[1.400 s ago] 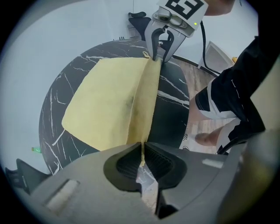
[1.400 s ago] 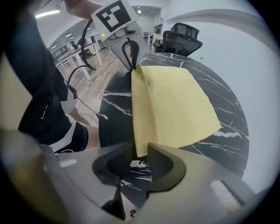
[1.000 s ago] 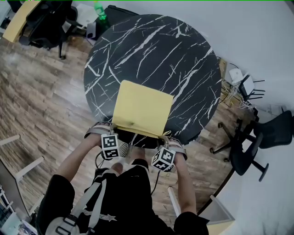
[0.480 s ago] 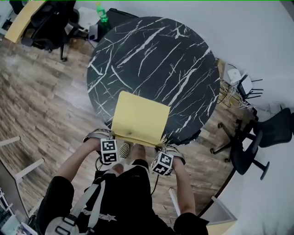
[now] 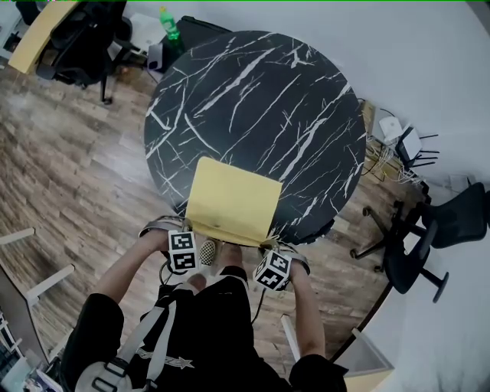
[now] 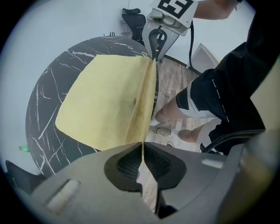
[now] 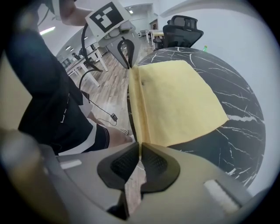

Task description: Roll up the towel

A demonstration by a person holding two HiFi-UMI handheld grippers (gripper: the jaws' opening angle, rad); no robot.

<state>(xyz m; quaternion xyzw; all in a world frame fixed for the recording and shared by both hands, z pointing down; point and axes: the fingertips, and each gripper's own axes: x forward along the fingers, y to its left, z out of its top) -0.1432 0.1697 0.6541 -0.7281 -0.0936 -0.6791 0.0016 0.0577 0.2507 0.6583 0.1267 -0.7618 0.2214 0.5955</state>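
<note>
A yellow towel [image 5: 233,200] lies flat on the near part of the round black marble table [image 5: 260,99], its near edge hanging past the table rim. My left gripper [image 5: 188,224] is shut on the towel's near left corner, and my right gripper [image 5: 269,239] is shut on the near right corner. In the left gripper view the towel [image 6: 109,103] runs from my jaws to the right gripper [image 6: 155,54]. In the right gripper view the towel [image 7: 175,100] stretches to the left gripper [image 7: 128,63]. The near edge is pulled taut between both grippers.
Black office chairs stand at the right [image 5: 429,237] and far left [image 5: 80,38]. A green bottle [image 5: 168,21] stands beyond the table. Cables and white boxes [image 5: 402,142] lie on the floor at right. The person's legs and a checkered shoe [image 5: 207,250] are below the towel's edge.
Both grippers have drawn the towel's near edge toward the person, so the towel slid nearer the table rim. Over the last half second little moved.
</note>
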